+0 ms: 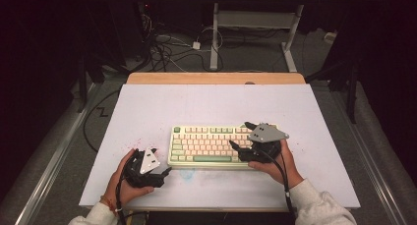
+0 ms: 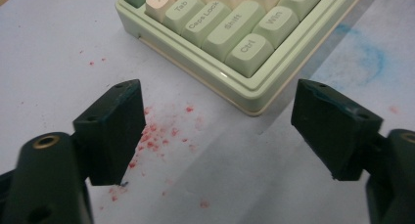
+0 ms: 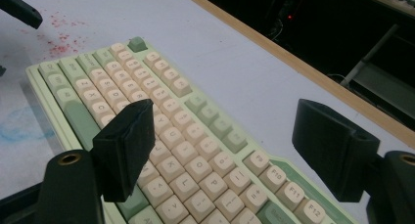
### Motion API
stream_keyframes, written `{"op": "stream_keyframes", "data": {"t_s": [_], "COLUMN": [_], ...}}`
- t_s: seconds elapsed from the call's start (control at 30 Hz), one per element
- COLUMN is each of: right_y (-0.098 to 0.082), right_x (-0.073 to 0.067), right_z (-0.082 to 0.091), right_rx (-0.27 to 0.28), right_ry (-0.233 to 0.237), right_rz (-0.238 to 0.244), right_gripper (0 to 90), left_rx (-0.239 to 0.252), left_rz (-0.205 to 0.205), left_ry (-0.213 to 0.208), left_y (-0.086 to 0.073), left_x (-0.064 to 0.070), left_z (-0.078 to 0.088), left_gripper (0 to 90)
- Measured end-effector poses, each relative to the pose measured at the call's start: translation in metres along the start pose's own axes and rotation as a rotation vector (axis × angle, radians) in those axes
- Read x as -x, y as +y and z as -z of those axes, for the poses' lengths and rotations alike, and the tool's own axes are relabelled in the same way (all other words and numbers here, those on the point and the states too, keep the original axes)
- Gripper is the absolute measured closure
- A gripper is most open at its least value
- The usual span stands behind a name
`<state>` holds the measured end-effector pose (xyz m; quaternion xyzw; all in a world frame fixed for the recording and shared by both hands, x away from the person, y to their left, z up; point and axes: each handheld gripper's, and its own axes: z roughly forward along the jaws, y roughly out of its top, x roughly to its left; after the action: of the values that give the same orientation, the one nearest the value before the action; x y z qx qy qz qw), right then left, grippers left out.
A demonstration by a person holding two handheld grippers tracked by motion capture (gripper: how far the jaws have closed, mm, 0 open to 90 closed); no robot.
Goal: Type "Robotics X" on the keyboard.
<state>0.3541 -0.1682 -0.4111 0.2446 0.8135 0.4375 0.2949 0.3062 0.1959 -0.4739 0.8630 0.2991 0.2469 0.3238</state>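
A pale green keyboard [image 1: 209, 145] with cream and green keys lies on the white mat, a little right of its middle. My right gripper [image 1: 241, 135] hovers over the keyboard's right end. Its jaws stand wide open above the letter and function keys [image 3: 215, 158], and nothing is held between them. My left gripper [image 1: 165, 176] is held low over the mat at the keyboard's near left corner [image 2: 252, 104]. It is open too, with only bare mat and red specks between its fingers [image 2: 115, 131]. In the right gripper view, one tip of the left gripper [image 3: 19, 10] shows at the upper left.
The white mat [image 1: 147, 112] covers a wooden table whose far edge [image 1: 216, 78] shows. Red specks [image 2: 156, 136] dot the mat left of the keyboard, and a blue smear [image 2: 367, 57] lies in front of it. Cables [image 1: 162, 48] and desk legs [image 1: 214, 33] sit beyond the table.
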Motion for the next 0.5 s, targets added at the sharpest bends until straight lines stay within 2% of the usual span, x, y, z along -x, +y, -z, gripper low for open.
{"op": "stream_keyframes", "data": {"t_s": [0.1, 0.17, 0.2, 0.3, 0.5], "right_y": [-0.005, -0.009, -0.011, -0.018, -0.032], "right_x": [0.0, 0.0, 0.0, 0.002, 0.005], "right_z": [0.006, 0.01, 0.012, 0.02, 0.036], "right_rx": [0.004, 0.0, -0.001, -0.003, 0.008], "right_ry": [-0.008, -0.021, -0.02, -0.035, -0.048], "right_rz": [0.002, 0.011, 0.01, 0.011, -0.007], "right_gripper": [24.1, 24.1, 24.1, 24.2, 24.4], "left_rx": [0.029, 0.035, 0.039, 0.034, 0.041], "left_rz": [0.005, 0.024, 0.016, 0.033, 0.036], "left_ry": [-0.002, -0.014, -0.01, -0.022, -0.024], "left_y": [0.001, 0.001, 0.002, 0.002, 0.004], "left_x": [-0.001, -0.001, -0.001, -0.001, 0.0], "left_z": [0.003, 0.004, 0.005, 0.004, 0.005], "left_gripper": [23.8, 24.0, 24.2, 24.2, 25.4]}}
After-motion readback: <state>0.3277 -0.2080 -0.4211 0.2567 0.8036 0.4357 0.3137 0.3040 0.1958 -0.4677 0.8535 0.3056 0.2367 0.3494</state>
